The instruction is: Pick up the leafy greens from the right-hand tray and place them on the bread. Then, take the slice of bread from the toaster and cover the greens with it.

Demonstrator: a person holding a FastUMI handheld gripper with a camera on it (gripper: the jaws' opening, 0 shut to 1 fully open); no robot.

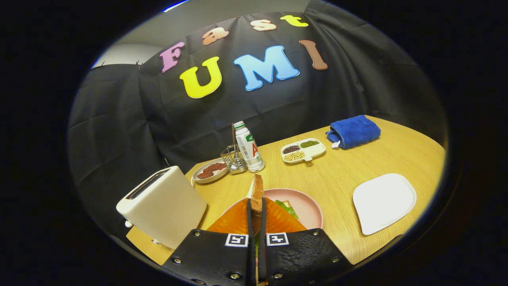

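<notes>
My gripper [256, 214] is nearly closed, both fingers pressed flat against the faces of a slice of bread [257, 194] that I hold upright and edge-on, its brown crusty rim rising above the fingertips. The fingers [278, 222] have a ribbed surface.

Just beyond and below the fingers lies a round pink plate [307, 206], smooth and shallow. On it I see a bit of leafy greens [286, 207] resting on something pale, most of it hidden behind my fingers, so I cannot tell how it lies.

To the left, near the tabletop's [337, 178] left edge, stands a cream toaster [164, 204], a smooth rounded box with a dark slot on top. To the right of the pink plate, well apart from it, is a white square plate [383, 202] with rounded corners; the bare wood-grain surface between them leaves open room.

Farther back, by the rear edge, sit a small round dish of reddish-brown pieces [210, 171], a wire basket [233, 159] with a thin stick standing in it, and a white plastic bottle [249, 147] with a green-trimmed cap, the last two just beside each other. Right of the bottle is a white divided tray [303, 151] of dark, green and pale beans, and beyond that, toward the far right corner, a folded blue towel [353, 132], soft and fuzzy.
</notes>
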